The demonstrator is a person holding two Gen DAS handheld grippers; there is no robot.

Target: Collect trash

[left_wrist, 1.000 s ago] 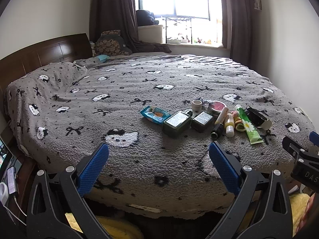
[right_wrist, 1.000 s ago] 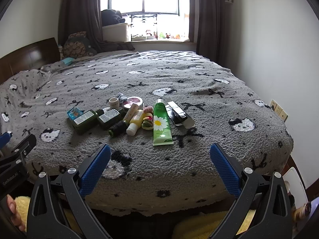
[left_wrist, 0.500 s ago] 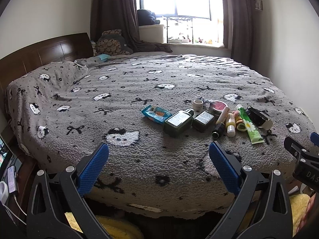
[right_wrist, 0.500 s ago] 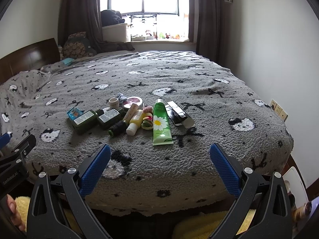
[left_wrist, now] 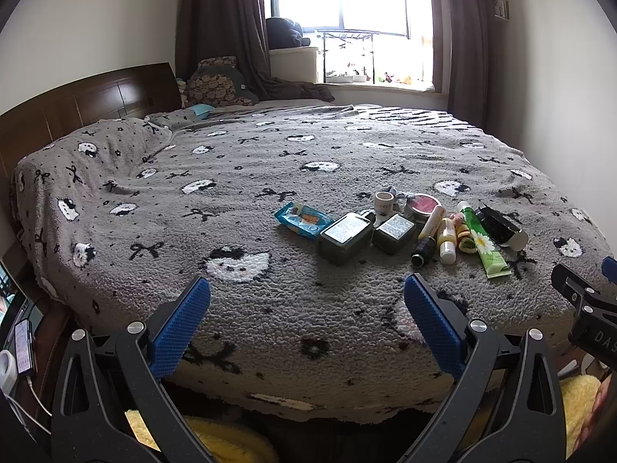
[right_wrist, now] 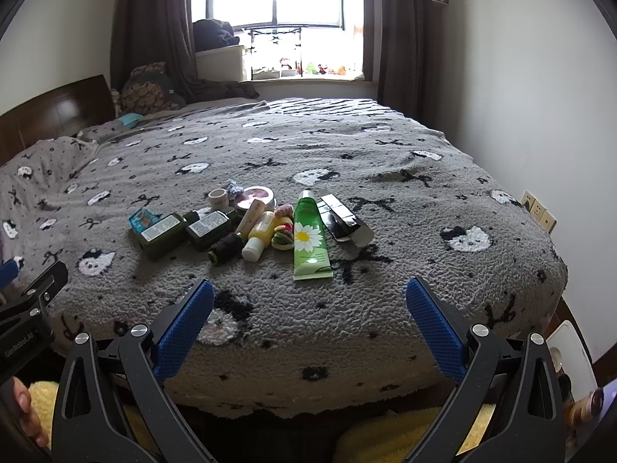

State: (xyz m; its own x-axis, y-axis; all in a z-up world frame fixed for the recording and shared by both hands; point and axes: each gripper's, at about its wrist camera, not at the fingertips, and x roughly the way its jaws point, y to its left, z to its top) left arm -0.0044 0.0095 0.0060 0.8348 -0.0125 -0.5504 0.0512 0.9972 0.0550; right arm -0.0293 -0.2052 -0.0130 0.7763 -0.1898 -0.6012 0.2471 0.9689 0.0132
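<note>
A cluster of small items lies on the grey patterned bed (left_wrist: pixel 246 193): a blue wipes packet (left_wrist: pixel 302 219), two dark green bottles (left_wrist: pixel 345 235), a green daisy tube (left_wrist: pixel 482 240), a black box (left_wrist: pixel 499 225), a yellow bottle (left_wrist: pixel 447 237), a tape roll (left_wrist: pixel 383 202) and a pink tin (left_wrist: pixel 422 206). The same items show in the right wrist view, with the green tube (right_wrist: pixel 310 235) in the middle. My left gripper (left_wrist: pixel 306 308) is open and empty at the bed's near edge. My right gripper (right_wrist: pixel 308 310) is open and empty, also short of the items.
A wooden headboard (left_wrist: pixel 77 104) is at the left, a window with dark curtains (left_wrist: pixel 347 19) at the back. A phone (left_wrist: pixel 23 347) on a cable lies low at the left. A wall socket (right_wrist: pixel 540 208) and a white bin (right_wrist: pixel 567 351) are at the right. Something yellow (right_wrist: pixel 405 436) lies below the bed edge.
The left gripper's view has shifted very slightly; the right has not moved. Both grippers stay open and nothing on the bed has moved.
</note>
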